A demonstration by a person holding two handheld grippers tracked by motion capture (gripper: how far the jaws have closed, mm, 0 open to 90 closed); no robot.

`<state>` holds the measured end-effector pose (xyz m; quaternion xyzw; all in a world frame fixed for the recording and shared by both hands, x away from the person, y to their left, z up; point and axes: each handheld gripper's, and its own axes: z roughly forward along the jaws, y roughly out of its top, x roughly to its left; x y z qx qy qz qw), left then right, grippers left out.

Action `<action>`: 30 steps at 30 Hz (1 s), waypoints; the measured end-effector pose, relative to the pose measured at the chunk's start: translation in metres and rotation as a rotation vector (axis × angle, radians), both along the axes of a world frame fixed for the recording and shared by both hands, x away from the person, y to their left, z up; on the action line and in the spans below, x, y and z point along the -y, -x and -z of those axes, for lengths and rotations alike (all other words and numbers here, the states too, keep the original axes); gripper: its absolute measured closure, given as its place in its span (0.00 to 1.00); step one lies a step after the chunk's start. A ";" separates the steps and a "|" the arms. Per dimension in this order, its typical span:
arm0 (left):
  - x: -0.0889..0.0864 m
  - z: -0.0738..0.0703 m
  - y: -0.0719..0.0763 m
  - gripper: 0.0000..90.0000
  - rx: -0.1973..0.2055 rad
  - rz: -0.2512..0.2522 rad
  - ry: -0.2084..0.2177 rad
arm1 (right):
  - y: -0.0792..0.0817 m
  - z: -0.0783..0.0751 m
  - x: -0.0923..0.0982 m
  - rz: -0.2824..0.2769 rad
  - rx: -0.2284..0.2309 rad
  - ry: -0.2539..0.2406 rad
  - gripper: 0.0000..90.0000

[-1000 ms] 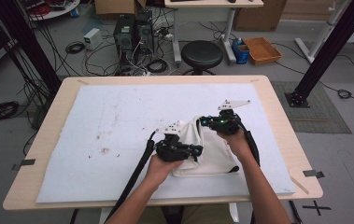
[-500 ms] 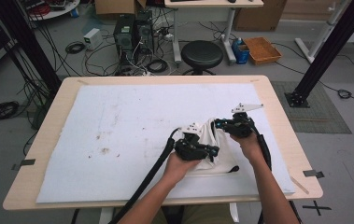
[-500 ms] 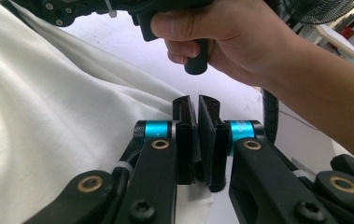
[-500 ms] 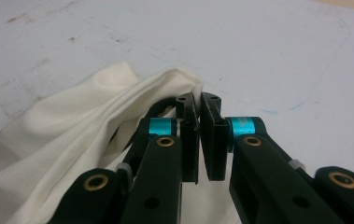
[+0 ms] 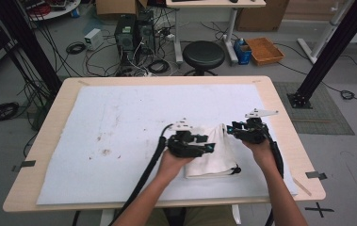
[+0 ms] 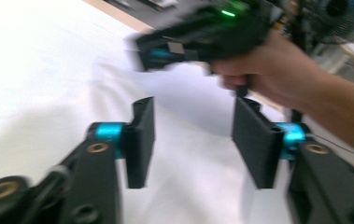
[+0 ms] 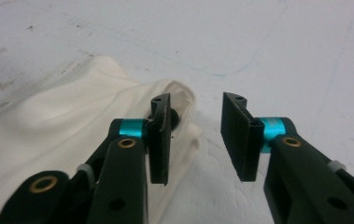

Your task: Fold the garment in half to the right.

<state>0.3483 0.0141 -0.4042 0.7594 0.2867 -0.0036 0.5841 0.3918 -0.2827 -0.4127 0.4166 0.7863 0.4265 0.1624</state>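
A folded white cloth (image 5: 216,157) lies flat on the white mat, right of the table's middle. My left gripper (image 5: 210,147) hovers over its left part, pointing right. In the left gripper view its jaws (image 6: 194,105) have just been opening and stand apart above the cloth (image 6: 188,186), gripping nothing. My right gripper (image 5: 230,129) sits at the cloth's far right corner, pointing left. Its jaws (image 7: 197,100) have also just been opening and hold nothing. The cloth's corner (image 7: 72,126) lies beneath its left finger (image 7: 160,135).
A stained white mat (image 5: 119,117) covers most of the wooden table (image 5: 279,117). Behind the table stand a black stool (image 5: 203,52), computer towers (image 5: 125,30) and loose floor cables. A black frame post (image 5: 329,52) rises at the right.
Both hands carried the cloth to the right, then both grippers opened and let go. The cloth now lies flat, and the right gripper has drawn off to its right edge.
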 end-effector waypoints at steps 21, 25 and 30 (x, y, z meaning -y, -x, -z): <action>-0.168 0.021 0.013 0.32 0.076 -0.297 -0.040 | 0.086 0.010 -0.003 -0.156 -0.137 0.120 0.99; -0.171 0.022 0.013 0.32 0.075 -0.305 -0.043 | 0.089 0.013 0.005 -0.104 -0.245 0.131 0.93; -0.173 0.022 0.015 0.32 0.079 -0.303 -0.044 | 0.080 -0.003 0.004 -0.060 -0.116 0.074 0.68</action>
